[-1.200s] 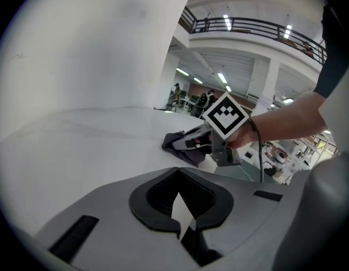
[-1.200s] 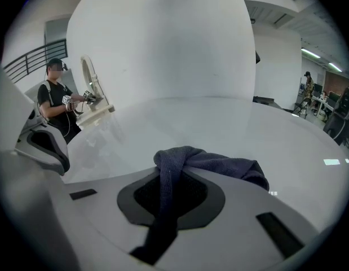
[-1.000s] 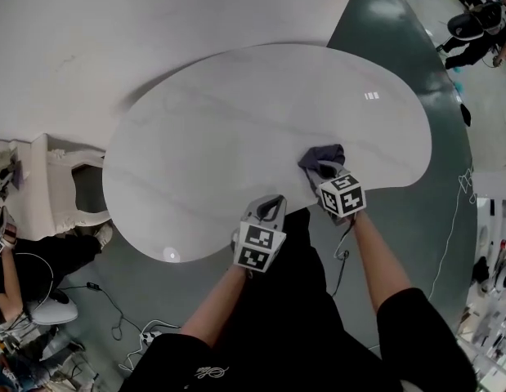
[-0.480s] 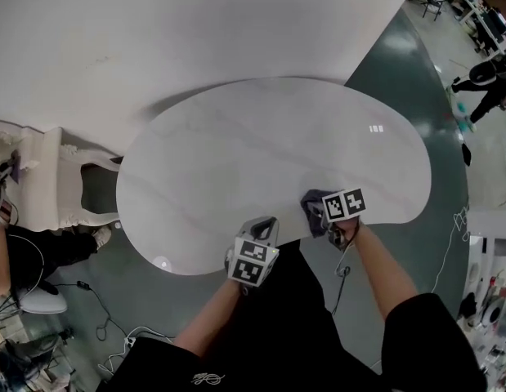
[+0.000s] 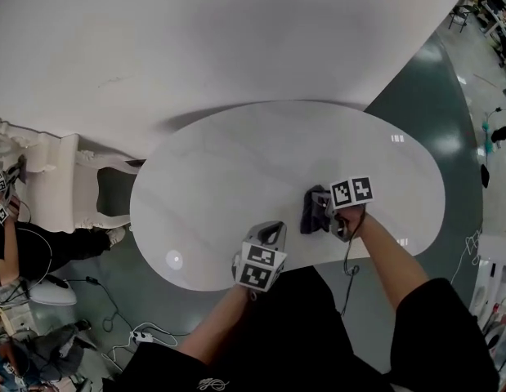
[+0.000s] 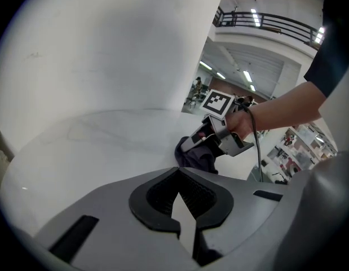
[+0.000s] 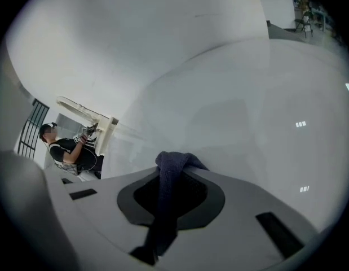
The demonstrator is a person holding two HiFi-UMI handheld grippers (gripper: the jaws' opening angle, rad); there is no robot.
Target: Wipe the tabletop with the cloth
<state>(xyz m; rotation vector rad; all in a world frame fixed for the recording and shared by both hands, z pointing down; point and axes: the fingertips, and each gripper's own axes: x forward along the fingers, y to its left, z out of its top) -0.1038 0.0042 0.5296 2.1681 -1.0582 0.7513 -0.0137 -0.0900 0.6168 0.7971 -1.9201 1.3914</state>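
1. On the white bench [image 5: 228, 170], toward its near edge, my right gripper [image 5: 320, 216] has its fingers clamped on the dark cloth [image 5: 309, 219], which hangs bunched low over the surface.
2. Left of it, at the bench's rim, my left gripper [image 5: 271, 231] holds its fingers together, with nothing between them.

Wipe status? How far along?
Done: cloth is clamped in the right tool. In hand: cloth sits on the tabletop, toward the person's edge. Left: unclear, since the surface shows no wipe marks or dirt. Left tool is shut and empty.
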